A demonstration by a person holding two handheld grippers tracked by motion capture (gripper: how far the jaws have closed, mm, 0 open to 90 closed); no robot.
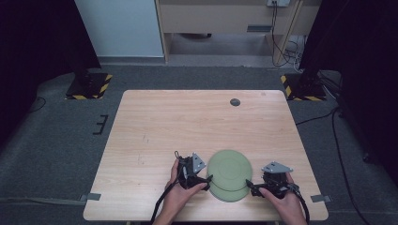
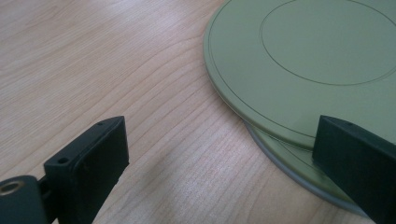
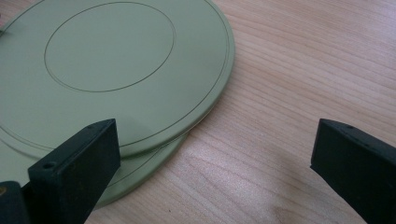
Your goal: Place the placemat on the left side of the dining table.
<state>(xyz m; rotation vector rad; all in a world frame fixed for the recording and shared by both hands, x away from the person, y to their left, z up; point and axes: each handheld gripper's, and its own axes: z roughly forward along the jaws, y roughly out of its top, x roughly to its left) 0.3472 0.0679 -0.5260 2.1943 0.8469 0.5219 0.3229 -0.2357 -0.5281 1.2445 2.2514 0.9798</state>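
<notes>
Claws (image 1: 209,179) (image 1: 249,185) agape, flanking plates (image 1: 229,168)

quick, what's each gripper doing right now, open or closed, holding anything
Left gripper: open, holding nothing, at the left edge of the stacked green plates.
Right gripper: open, holding nothing, at the plates' right edge.

We see a pale wood-grain table (image 1: 155,126), smooth with a faint sheen where light falls. On it lie two stacked green plates: the upper plate (image 2: 299,60) looks like matt plastic, smooth, scored with fine concentric rings; the lower plate (image 2: 289,161) shares that dull finish. The left gripper (image 2: 219,158) and right gripper (image 3: 215,163) show matt black plastic-looking jaws. Grey carpet (image 1: 56,136), rough-textured, surrounds the table.
</notes>
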